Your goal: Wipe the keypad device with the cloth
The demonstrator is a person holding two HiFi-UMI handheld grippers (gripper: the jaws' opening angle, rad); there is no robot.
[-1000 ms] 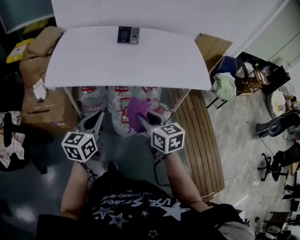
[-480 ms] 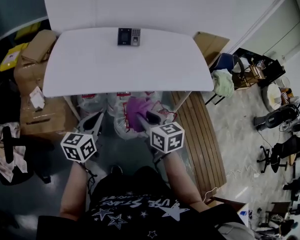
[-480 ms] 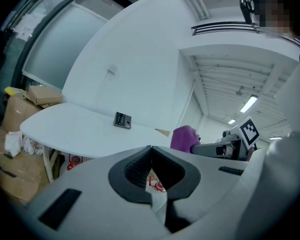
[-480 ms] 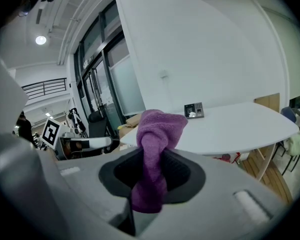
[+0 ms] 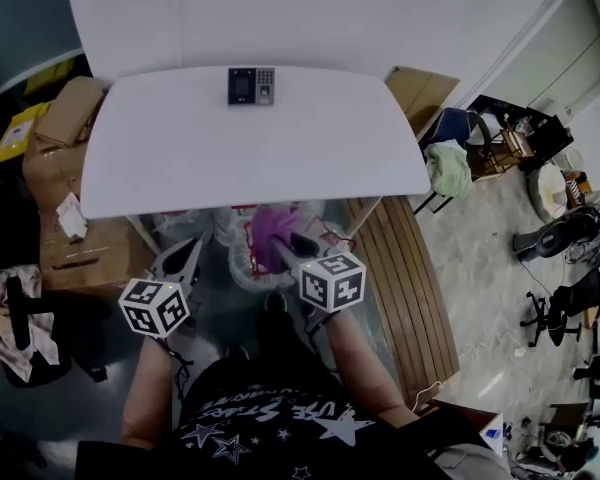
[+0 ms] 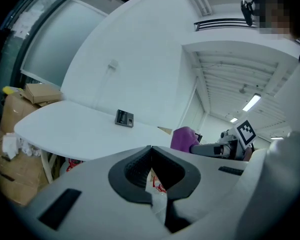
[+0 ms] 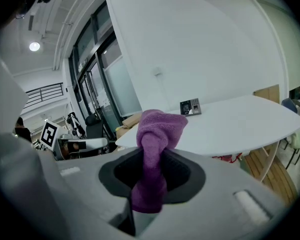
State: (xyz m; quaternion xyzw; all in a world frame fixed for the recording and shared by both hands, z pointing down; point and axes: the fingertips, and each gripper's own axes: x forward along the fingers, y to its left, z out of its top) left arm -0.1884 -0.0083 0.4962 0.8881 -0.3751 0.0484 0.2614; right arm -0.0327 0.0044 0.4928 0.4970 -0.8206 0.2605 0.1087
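Note:
A dark keypad device (image 5: 251,85) lies near the far edge of the white table (image 5: 180,158); it also shows small in the left gripper view (image 6: 124,118) and the right gripper view (image 7: 190,107). My right gripper (image 5: 276,244) is shut on a purple cloth (image 5: 268,226), which bunches up above the jaws (image 7: 157,134). It hangs short of the table's near edge. My left gripper (image 5: 186,256) is shut with nothing in it (image 6: 151,165), also short of the table. The purple cloth (image 6: 184,138) shows to its right.
Cardboard boxes (image 5: 60,118) stand left of the table. Plastic bags with red print (image 5: 245,248) sit under the near edge. Wooden planks (image 5: 395,268) lie on the floor at right, with a chair holding a green cloth (image 5: 448,173) and office clutter beyond.
The table and keypad device have come lower and closer in the head view. Both grippers have edged forward toward the table's near edge, the cloth still held.

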